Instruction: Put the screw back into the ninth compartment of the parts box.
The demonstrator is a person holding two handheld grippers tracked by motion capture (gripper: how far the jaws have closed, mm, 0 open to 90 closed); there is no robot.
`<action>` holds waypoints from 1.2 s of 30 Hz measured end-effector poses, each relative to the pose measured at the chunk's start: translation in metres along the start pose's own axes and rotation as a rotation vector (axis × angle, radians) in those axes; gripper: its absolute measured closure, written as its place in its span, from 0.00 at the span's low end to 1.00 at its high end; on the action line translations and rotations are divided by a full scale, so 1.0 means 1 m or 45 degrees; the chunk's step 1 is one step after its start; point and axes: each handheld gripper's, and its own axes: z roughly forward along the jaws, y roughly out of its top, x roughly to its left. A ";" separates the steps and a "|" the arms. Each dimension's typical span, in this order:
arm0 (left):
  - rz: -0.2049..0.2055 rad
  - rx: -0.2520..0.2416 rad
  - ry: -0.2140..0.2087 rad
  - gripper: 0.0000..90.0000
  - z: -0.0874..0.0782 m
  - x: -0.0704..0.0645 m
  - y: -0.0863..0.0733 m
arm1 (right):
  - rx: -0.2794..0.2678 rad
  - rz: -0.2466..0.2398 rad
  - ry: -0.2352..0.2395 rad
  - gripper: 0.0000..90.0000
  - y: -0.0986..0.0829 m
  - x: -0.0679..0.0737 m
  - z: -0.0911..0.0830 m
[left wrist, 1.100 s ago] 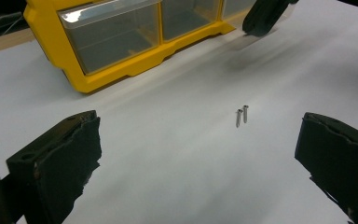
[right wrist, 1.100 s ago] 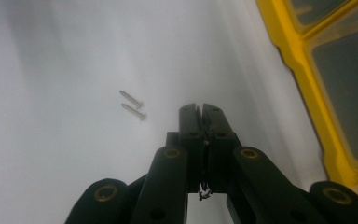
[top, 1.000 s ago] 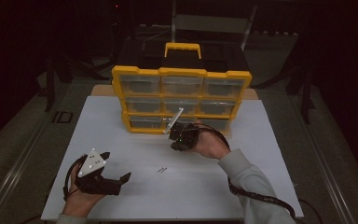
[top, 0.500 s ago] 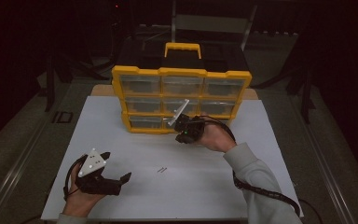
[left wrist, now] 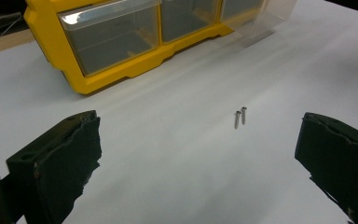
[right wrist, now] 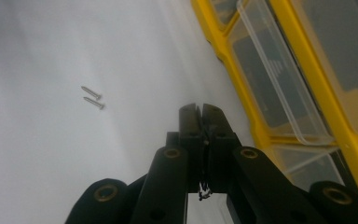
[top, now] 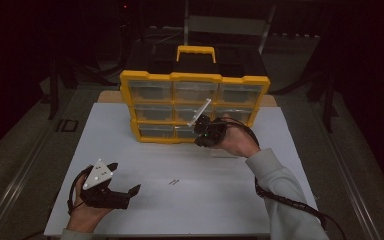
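Screws (left wrist: 239,116) lying as close pair near surface's front-centre, sharp in your left gripper view, tiny specks from high view. Left gripper (top: 125,187) resting at front-left corner, jaws gaping wide, aiming at screws. Right gripper (right wrist: 199,112) hovering beside yellow organizer (top: 195,107) near back edge, jaws pressed together on nothing, wrist tilting.

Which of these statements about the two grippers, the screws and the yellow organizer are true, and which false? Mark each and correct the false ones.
1. The left gripper is open. True.
2. The right gripper is wide open. False: its jaws are pressed together.
3. Two screws lie side by side on the white table. True.
4. The yellow drawer organizer lies flat with its handle toward the person. False: it stands upright, handle on top.
5. The left gripper holds a screw. False: the screws lie ahead of it, untouched.
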 end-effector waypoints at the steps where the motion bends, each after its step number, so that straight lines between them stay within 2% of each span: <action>1: 0.000 0.000 -0.001 0.01 0.000 0.000 0.000 | 0.000 0.001 -0.001 0.97 0.000 -0.001 -0.001; 24: 0.000 -0.011 0.001 0.01 -0.002 0.000 0.001 | 0.006 0.071 -0.072 0.97 -0.015 -0.023 -0.023; 36: -0.001 -0.014 0.000 0.01 -0.003 -0.001 0.002 | 0.029 0.112 -0.098 0.97 -0.027 -0.033 -0.028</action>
